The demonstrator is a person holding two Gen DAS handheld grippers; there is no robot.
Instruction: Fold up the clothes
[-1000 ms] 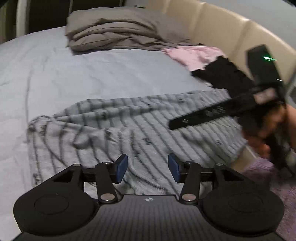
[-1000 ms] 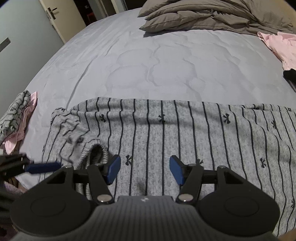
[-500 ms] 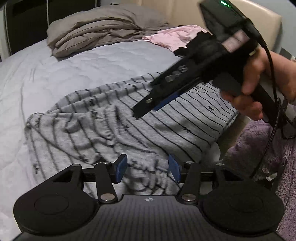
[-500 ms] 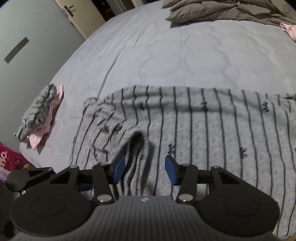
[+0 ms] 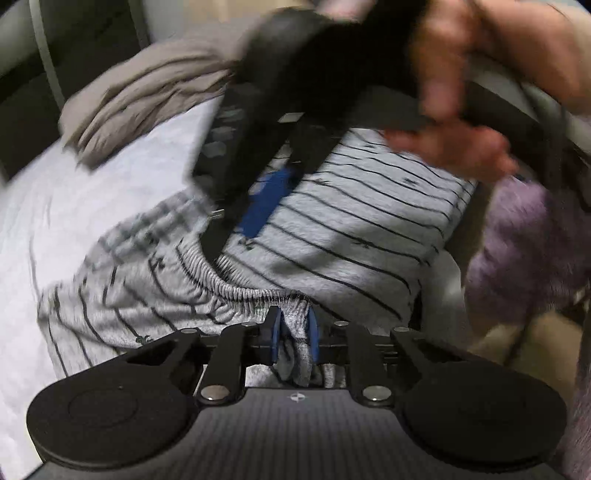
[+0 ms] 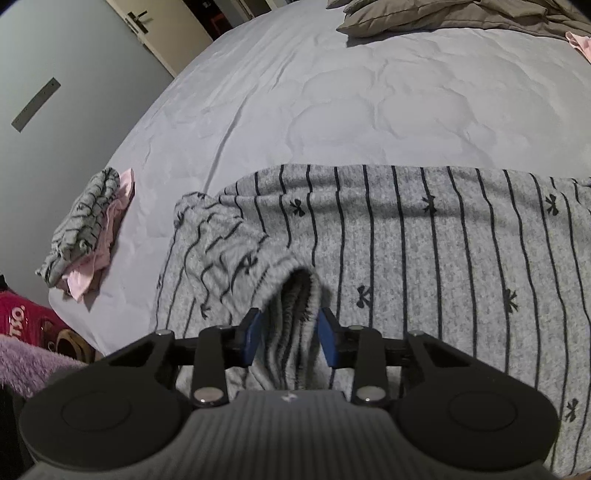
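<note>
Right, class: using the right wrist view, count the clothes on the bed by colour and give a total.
Grey striped: 2 (grey garment, grey bundle)
Pink: 2 (pink bundle, pink cloth)
Total: 4

garment (image 6: 424, 258): heather grey, thin dark vertical stripes, small black bows
bed cover (image 6: 332, 92): pale lilac-grey, quilted in rounded shapes
pillows (image 6: 461, 14): taupe brown
small pile (image 6: 85, 232): the same grey stripe over pale pink
fingers (image 6: 252, 335): blue pads on black arms
rug (image 5: 524, 251): fuzzy purple
door (image 6: 55, 92): grey-blue
packet (image 6: 22, 321): red with white lettering
</note>
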